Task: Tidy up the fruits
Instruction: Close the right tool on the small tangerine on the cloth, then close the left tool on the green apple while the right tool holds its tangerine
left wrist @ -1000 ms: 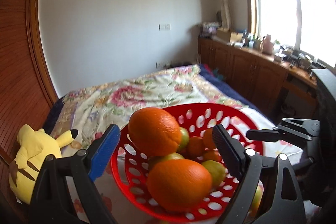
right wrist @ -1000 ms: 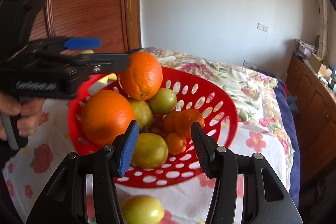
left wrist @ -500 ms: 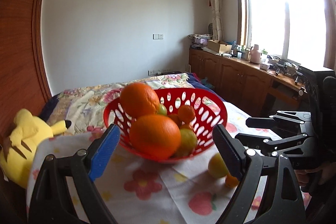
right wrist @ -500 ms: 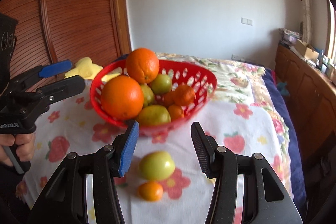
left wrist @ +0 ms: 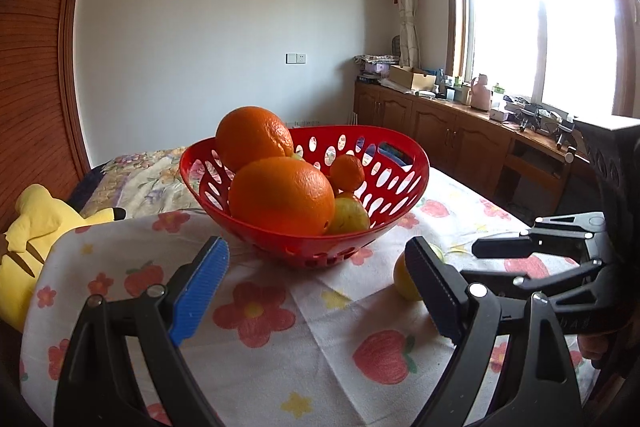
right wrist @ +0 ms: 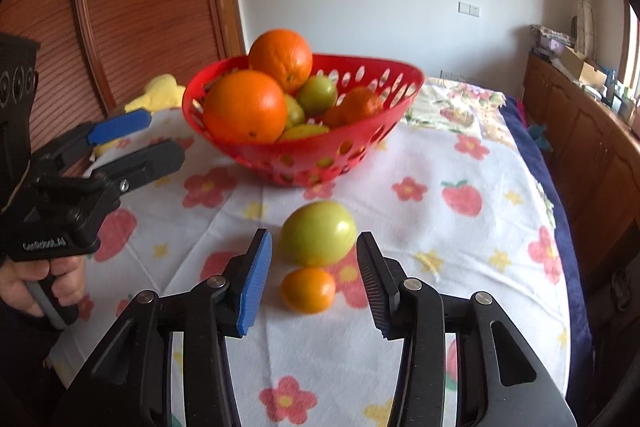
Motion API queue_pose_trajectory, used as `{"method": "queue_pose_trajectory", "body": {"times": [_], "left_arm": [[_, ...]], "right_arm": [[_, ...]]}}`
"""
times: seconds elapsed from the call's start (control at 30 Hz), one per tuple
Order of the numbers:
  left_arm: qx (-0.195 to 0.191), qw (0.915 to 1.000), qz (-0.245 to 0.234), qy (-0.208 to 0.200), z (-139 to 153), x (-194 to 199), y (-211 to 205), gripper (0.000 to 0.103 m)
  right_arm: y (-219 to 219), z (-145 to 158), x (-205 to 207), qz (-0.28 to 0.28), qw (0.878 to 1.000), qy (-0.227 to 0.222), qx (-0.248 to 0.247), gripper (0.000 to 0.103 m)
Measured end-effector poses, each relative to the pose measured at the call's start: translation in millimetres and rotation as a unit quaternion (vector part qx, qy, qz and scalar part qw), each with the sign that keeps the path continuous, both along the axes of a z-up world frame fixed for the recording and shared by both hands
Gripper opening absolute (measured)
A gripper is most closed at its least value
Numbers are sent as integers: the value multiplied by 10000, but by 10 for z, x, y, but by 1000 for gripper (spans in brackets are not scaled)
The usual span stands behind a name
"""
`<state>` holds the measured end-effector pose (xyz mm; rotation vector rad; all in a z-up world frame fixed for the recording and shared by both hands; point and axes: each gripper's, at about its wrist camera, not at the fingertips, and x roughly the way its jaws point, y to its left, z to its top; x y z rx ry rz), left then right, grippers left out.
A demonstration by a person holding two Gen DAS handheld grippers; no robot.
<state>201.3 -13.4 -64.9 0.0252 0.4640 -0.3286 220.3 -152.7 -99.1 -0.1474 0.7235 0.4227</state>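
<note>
A red basket (right wrist: 320,155) with oval holes in its wall stands on the flowered tablecloth (right wrist: 440,227), heaped with fruit; two big oranges (right wrist: 244,107) sit highest on its left side, with green fruits (right wrist: 317,95) and small tangerines (right wrist: 360,105) behind them to the right. In front of the basket, on the cloth, lies a loose green fruit (right wrist: 318,233), round, glossy, yellow-green; touching its near side is a small orange tangerine (right wrist: 308,290), smooth and a little blurred. The right gripper (right wrist: 314,281) hangs over this pair in front of the basket, its jaws closing; the tangerine shows between the blue pad and the black one, and neither pad presses on it. The left gripper (left wrist: 320,291) is to the left of the basket and held low over the cloth, its jaws spread wide with nothing between them; a hand (right wrist: 44,279) grips its handle. A yellow plush toy (left wrist: 36,231) lies beyond the basket's left side, at the cloth's edge.
</note>
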Motion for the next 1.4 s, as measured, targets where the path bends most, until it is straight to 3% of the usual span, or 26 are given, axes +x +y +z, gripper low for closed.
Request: {"method": "queue_pose_trajectory", "body": {"times": [0.4, 0.63, 0.7, 1.4], "left_arm": [[270, 9995, -71, 138, -182, 4, -120, 90], [238, 9995, -59, 206, -204, 20, -105, 90], [231, 9995, -51, 228, -208, 32, -100, 90], [205, 9990, 5, 391, -246, 112, -58, 90]], "right_arm": [[-9, -279, 89, -64, 9990, 443, -51, 43], [28, -394, 106, 3, 9982, 582, -142, 43], [37, -421, 102, 32, 9980, 603, -184, 37], [-341, -305, -165, -261, 9986, 421, 170, 36]]}}
